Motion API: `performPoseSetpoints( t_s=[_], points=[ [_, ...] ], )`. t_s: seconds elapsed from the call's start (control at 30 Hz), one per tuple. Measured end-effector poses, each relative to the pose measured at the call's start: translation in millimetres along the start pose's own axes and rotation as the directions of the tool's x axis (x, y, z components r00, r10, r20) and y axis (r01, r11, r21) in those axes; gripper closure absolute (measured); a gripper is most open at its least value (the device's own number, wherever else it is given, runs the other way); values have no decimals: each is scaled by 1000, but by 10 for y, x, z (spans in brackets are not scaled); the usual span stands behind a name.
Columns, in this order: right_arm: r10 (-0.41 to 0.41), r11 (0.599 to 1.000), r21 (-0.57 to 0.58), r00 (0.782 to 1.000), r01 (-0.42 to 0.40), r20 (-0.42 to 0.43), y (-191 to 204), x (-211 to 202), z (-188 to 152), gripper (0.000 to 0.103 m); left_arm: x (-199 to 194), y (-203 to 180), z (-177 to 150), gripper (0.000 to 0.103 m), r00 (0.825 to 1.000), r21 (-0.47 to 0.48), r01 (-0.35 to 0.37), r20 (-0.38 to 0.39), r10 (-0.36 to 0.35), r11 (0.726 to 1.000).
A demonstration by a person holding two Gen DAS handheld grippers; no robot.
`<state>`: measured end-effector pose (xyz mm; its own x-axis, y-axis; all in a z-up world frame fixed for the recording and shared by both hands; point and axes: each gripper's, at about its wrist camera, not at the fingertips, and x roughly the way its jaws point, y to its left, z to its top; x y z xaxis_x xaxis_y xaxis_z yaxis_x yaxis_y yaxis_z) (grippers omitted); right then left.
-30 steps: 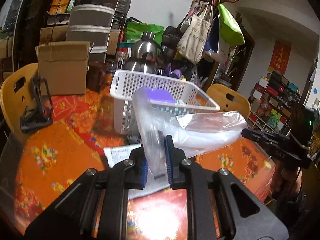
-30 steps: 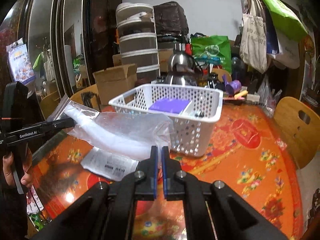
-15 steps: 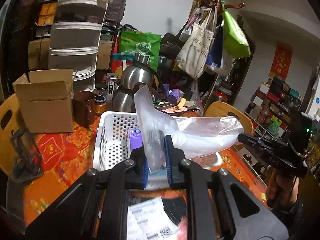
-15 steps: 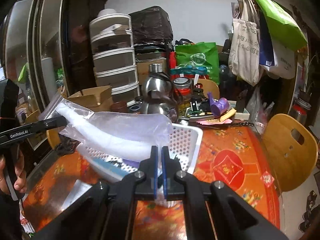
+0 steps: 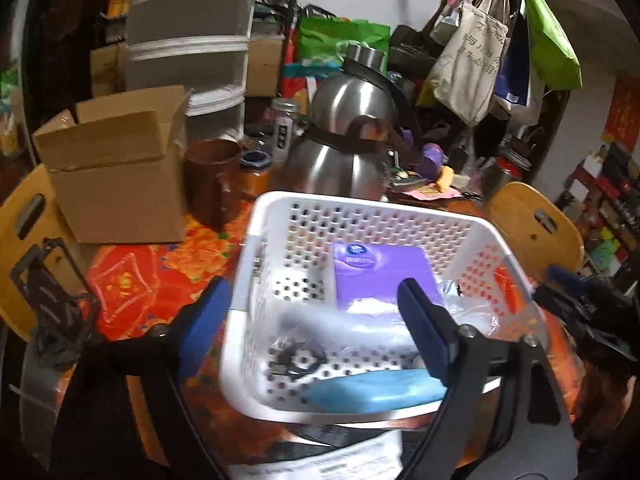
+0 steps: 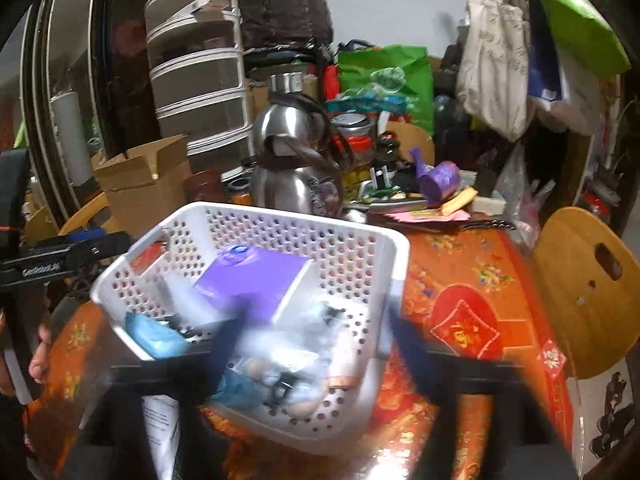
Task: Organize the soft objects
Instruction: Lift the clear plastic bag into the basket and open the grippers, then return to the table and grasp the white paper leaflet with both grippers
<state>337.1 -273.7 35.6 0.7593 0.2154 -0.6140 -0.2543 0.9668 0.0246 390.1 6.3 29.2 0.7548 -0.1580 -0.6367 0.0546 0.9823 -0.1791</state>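
Observation:
A white perforated basket [image 5: 256,264] [image 6: 394,280] stands on the orange-red table. In it lie a purple tissue pack [image 5: 380,276] [image 6: 252,284], a blue soft pack [image 5: 372,392] [image 6: 156,336] and a clear plastic bag [image 5: 360,320] [image 6: 288,344]. My left gripper [image 5: 316,332] hovers over the basket's near rim. Its jaws are opening wide and do not touch the bag below them. My right gripper [image 6: 318,344], blurred, hangs over the basket too, jaws opening and gripping nothing. Each gripper shows at the edge of the other's view: right [image 5: 580,300], left [image 6: 60,256].
Behind the basket stand a steel kettle [image 5: 344,152], a brown mug [image 5: 212,180] and a cardboard box [image 5: 116,168]. Wooden chairs [image 5: 532,232] [image 6: 580,288] flank the table. A printed sheet [image 5: 320,464] lies in front of the basket and a black stand [image 5: 52,300] at the left.
Both grippers carried the stretched plastic bag forward over the basket, then opened and let it go. The bag now lies inside the basket.

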Motion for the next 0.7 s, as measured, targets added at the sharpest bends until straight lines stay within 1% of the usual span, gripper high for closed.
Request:
performPoseSetpoints(
  t_s=[0.03, 0.1, 0.17, 0.33, 0.47, 0.57, 0.7],
  points=[
    [-11, 1000, -4, 1000, 11, 12, 2, -5, -22, 17, 4, 21, -31, 18, 1000, -1, 4, -7, -4, 1000],
    [10, 1000, 23, 1000, -10, -3, -21, 22, -34, 17, 11, 52, -56, 18, 1000, -12, 8, -21, -8, 1000],
    [15, 999, 34, 1000, -15, 4, -19, 17, -36, 17, -32, 55, -75, 18, 1000, -14, 6, -13, -6, 1000],
    [3, 1000, 9, 1000, -3, -3, 57, 6, -59, 17, -161, 11, -115, 18, 1000, 1, 5, -14, -5, 1000],
    [7, 1000, 15, 1000, -7, -2, 59, -5, -71, 17, -223, -1, -134, 18, 1000, 1, 13, -13, -13, 1000],
    [7, 1000, 22, 1000, -7, -2, 56, -23, -88, 17, -274, -38, -172, 18, 1000, 21, 7, -10, -7, 1000],
    [13, 999, 33, 1000, -13, 4, 47, -72, -128, 17, -375, -50, -236, 18, 1000, 23, 8, 0, -8, 1000]
  ],
)
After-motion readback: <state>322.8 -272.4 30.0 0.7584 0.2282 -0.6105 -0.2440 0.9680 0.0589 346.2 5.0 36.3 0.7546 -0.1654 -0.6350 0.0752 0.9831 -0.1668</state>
